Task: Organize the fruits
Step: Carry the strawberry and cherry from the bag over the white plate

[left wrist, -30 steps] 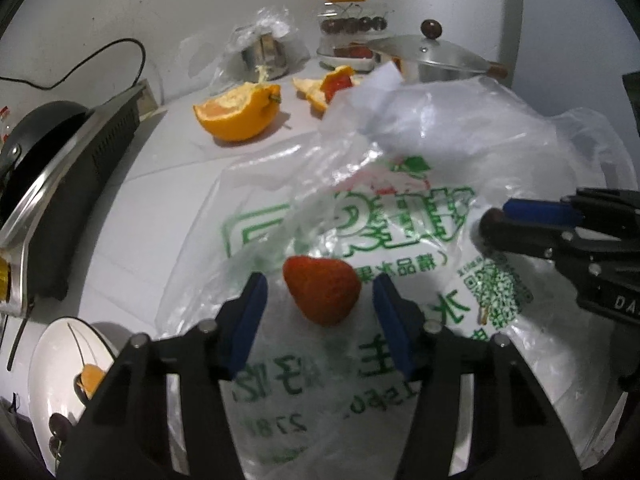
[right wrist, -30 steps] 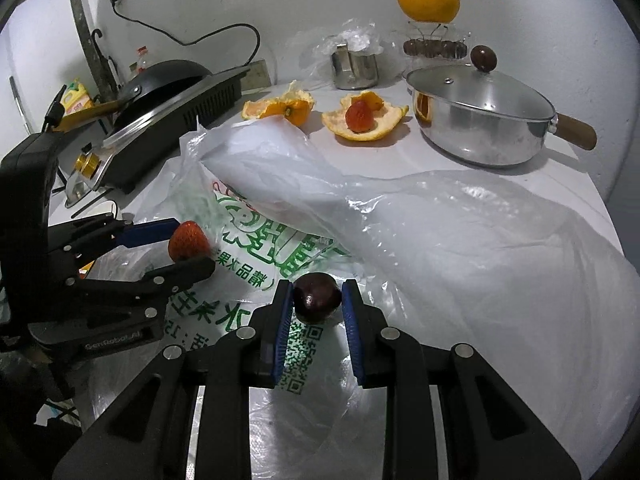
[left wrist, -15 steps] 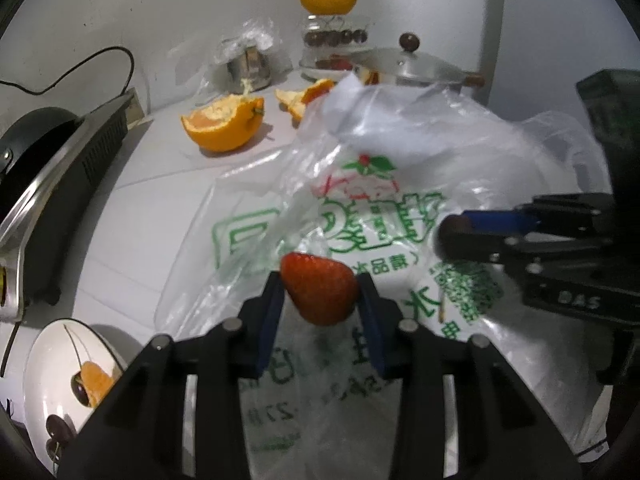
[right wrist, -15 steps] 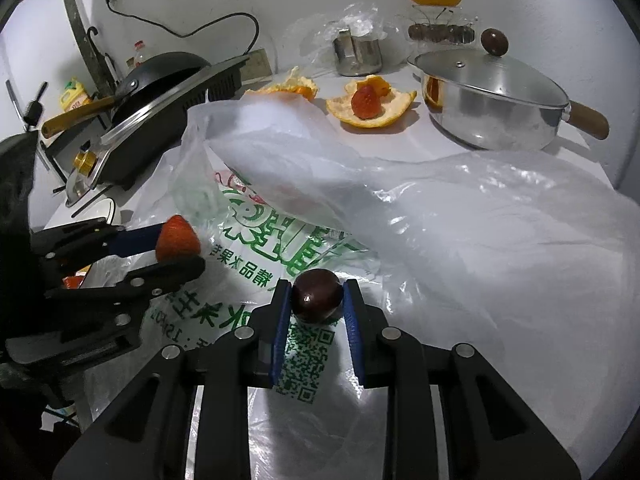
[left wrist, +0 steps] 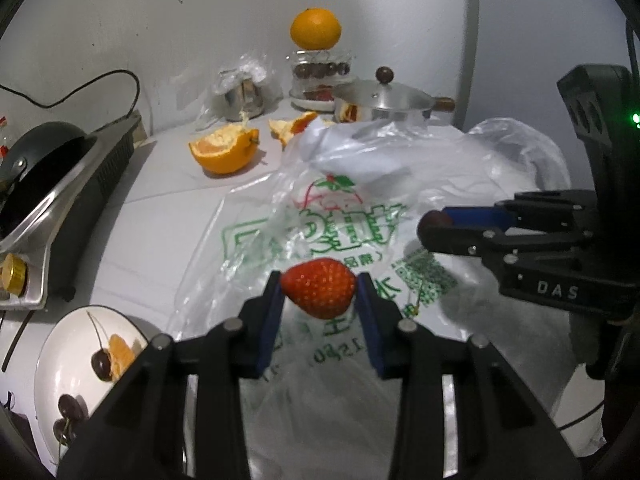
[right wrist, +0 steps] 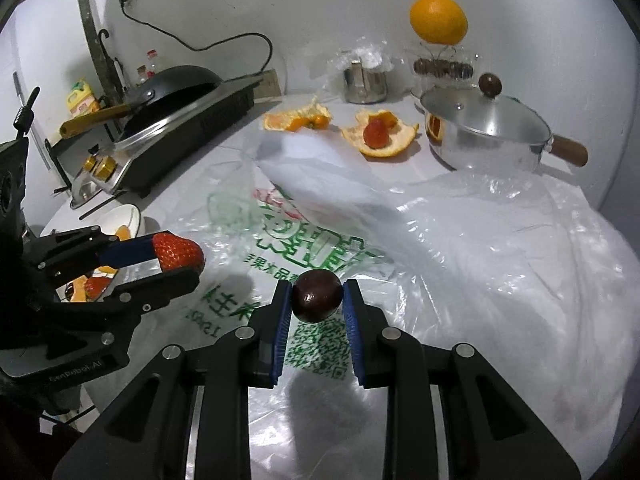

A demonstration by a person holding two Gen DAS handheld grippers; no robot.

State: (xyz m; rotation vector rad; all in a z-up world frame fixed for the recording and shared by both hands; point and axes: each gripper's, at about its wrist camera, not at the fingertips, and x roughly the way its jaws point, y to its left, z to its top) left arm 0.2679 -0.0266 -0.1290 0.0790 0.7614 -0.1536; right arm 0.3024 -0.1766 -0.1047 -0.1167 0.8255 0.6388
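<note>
Since a second ago the left claw point(left wrist: 319, 290) went from wide open to clamped on the red seeded strawberry point(left wrist: 318, 287), lifting it off the crinkly green-printed plastic bag point(left wrist: 320, 224). The right claw point(right wrist: 316, 300) stays pinched on the dark round cherry point(right wrist: 317, 295) above the bag, so both fruits look ready for sorting, maybe onto the white plate point(left wrist: 52, 364).

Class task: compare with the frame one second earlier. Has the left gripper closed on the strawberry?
Yes. The left gripper now clamps the strawberry, lifted off the printed bag.
</note>
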